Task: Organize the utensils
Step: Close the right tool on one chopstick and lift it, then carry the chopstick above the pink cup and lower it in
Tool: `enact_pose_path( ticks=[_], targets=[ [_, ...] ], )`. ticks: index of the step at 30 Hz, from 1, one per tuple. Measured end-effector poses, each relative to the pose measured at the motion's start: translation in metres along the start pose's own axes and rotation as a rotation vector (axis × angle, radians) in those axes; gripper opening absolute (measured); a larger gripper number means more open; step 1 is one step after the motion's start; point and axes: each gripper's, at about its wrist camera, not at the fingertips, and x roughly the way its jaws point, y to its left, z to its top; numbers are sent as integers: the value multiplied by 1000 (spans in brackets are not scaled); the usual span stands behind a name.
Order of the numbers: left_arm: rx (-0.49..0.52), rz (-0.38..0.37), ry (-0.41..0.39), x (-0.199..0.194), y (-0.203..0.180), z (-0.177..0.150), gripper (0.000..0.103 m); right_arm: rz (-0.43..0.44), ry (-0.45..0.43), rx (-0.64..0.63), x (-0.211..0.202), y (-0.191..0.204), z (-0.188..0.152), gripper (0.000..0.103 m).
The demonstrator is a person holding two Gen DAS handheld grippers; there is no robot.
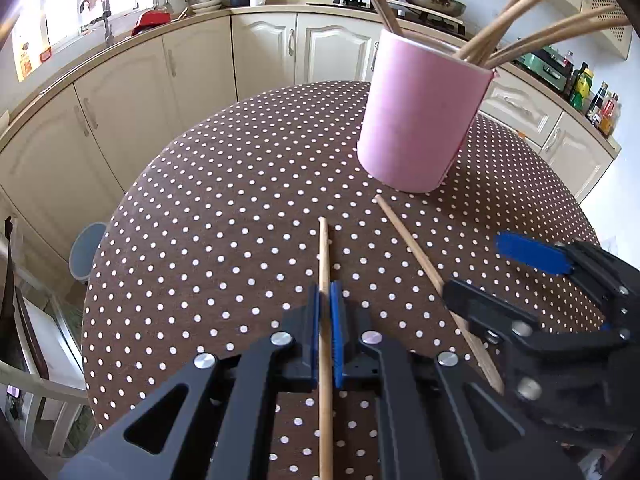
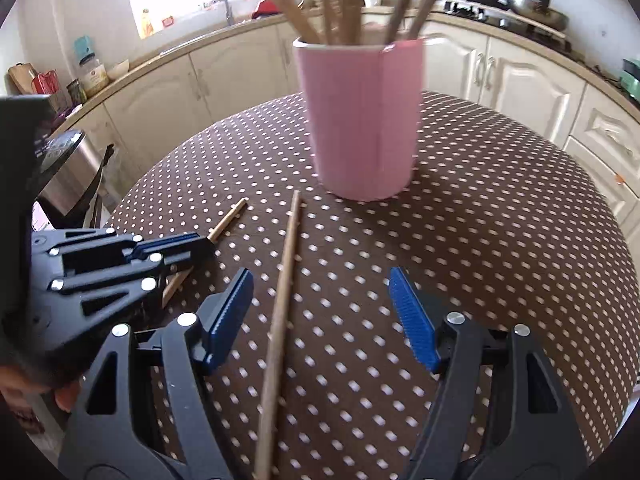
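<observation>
left tongs (image 1: pixel 325 300) clamp chopstick (image 1: pixel 323 256); right tongs (image 2: pixel 322 312) agape, angled down

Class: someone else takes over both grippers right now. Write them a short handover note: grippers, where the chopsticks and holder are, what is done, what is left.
Left gripper: jaws shut on one chopstick, low over the table.
Right gripper: jaws open, astride the second chopstick, not gripping it.
Pink holder: upright beyond both, several chopsticks already standing in it.
Done: most chopsticks stowed; one loose one gripped.
Left: close on the second, lift both, drop them into the holder.
</observation>
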Motion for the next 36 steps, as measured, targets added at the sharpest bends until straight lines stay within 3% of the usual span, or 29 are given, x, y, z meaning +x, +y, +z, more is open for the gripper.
enact_pose_path(
  ticks=[3, 12, 17, 22, 36],
  targets=[
    [11, -3, -4, 0, 0, 0, 6, 7, 44, -16, 13, 5, 9, 44],
    [36, 7, 0, 1, -11, -4, 6, -43, 103, -125, 31, 26, 20, 8],
    [30, 26, 11, 2, -17, 2, 6, -1, 115, -104, 27, 22, 23, 6],
    [37, 15, -24, -13, -23, 5, 6, 41, 61, -81, -8, 8, 19, 6],
    [38, -64, -277, -132, -45, 25, 6, 105, -225, -67, -127, 14, 38, 6]
  ],
)
